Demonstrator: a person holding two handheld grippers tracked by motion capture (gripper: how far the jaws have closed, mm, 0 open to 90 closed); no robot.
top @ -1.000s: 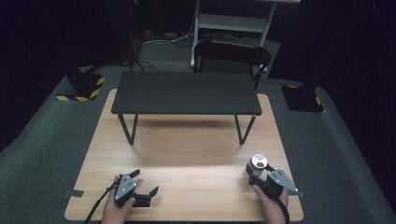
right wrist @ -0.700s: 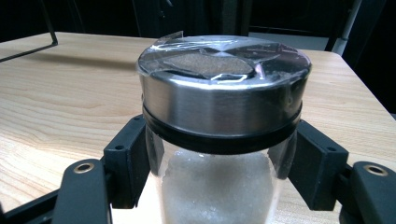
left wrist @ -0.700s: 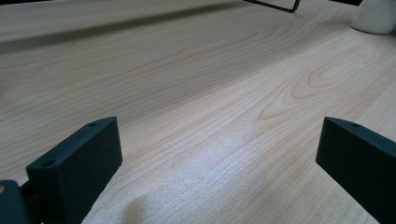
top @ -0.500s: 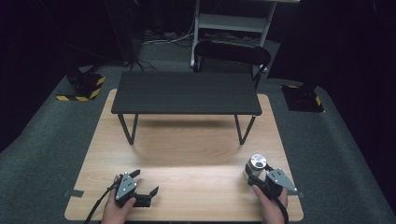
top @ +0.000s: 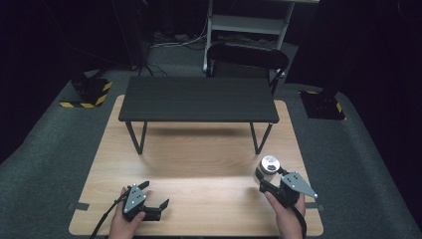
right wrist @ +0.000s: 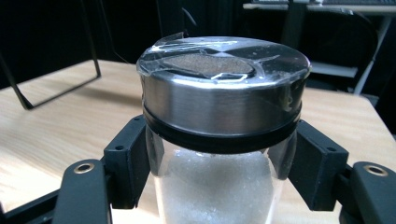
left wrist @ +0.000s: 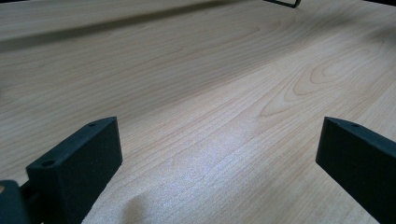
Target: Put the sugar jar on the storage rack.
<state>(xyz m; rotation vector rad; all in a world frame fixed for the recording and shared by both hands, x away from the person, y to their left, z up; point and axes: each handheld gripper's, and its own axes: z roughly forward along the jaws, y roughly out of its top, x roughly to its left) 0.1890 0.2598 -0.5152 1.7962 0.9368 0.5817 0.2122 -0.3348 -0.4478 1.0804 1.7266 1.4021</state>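
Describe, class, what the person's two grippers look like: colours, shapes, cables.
Both grippers are black, each with two blocky jaws. The left gripper and right gripper each carry a grey three-cornered plate on top. A dark cable trails from each. The hands are bare; no sleeves show.

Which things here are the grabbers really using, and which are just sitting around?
In use:
- glass shaker jar with a metal lid, white grains inside
- right gripper, closed on the jar
- left gripper, open over the wooden table

Just sitting around:
- small black table
- black chair
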